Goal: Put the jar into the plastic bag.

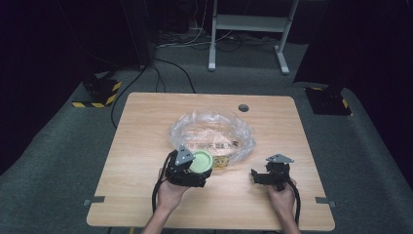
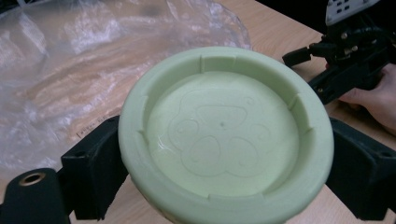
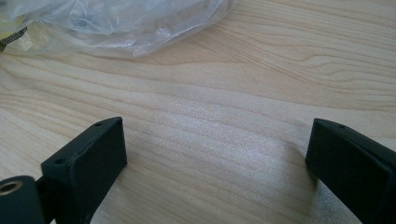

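Left tool grips green lid w/ embossed bear, no text.

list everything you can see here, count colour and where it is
lid: 1, pale green, round, clamped between the left tool's jaws near the table's front centre
plastic bag: 1, clear, crumpled, mid table
table: 1, light wood, with a dark round hole near its far edge
desk frame: 1, white, on the floor beyond the table
left tool: 1, black, held in the person's left hand
right tool: 1, black, jaws apart, nothing between them, front right
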`<state>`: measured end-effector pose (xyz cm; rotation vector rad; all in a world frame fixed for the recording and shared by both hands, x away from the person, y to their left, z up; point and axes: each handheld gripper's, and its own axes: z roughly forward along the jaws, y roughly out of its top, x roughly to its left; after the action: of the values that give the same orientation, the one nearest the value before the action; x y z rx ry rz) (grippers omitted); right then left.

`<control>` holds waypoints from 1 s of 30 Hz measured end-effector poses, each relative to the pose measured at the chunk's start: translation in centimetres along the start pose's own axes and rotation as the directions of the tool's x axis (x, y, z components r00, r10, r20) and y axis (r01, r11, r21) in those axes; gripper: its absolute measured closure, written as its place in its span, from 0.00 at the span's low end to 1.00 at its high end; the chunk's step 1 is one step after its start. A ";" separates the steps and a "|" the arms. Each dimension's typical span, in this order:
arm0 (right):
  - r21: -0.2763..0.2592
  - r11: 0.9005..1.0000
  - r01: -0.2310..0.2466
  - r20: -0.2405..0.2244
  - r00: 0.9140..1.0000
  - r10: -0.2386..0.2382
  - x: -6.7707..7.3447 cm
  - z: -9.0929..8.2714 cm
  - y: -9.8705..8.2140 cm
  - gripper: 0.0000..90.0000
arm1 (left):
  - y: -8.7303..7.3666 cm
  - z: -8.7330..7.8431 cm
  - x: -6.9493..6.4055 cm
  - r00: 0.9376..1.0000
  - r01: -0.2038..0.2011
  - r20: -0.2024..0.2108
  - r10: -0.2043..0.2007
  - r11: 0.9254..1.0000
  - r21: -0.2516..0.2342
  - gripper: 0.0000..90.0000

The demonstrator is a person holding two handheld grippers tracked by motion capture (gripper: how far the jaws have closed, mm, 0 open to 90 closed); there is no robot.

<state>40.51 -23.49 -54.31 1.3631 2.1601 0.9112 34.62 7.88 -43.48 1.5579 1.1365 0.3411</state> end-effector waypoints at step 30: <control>0.000 1.000 -0.001 0.001 1.000 0.001 0.0 0.0 0.0 0.05 | 4.6 6.8 3.6 0.991 0.028 -0.127 -0.032 0.999 -0.029 0.12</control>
<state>40.52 -23.47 -54.31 1.3645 2.1594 0.9103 43.54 7.10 -42.94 1.5109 1.2476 0.4389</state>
